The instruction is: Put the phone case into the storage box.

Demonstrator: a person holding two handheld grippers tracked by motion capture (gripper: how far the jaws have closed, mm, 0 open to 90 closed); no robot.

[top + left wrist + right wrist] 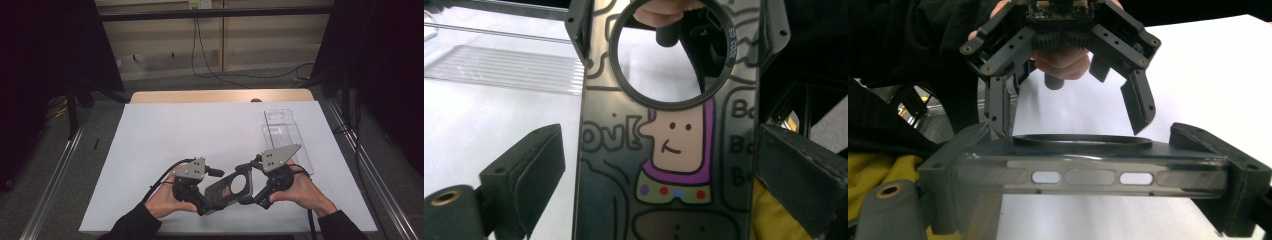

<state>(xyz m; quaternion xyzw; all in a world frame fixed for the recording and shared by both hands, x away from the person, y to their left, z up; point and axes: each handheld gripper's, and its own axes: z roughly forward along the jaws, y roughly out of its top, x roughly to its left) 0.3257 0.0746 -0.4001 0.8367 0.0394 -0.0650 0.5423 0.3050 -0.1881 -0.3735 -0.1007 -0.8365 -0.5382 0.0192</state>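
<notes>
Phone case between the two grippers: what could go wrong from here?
1. The left gripper is open, its fingers clear of the phone case on both sides. Only the right gripper clamps it; if that one lets go first, the case likely drops.
2. The right fingers press on the case's thin side walls, which might flex or slip.

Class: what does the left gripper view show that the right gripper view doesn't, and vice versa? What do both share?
Left gripper view: the cartoon print on the phone case, and a clear tray. Right gripper view: the case's slotted side edge clamped in the right gripper, the left gripper open. Shared: the case's ring, the white sheet.
</notes>
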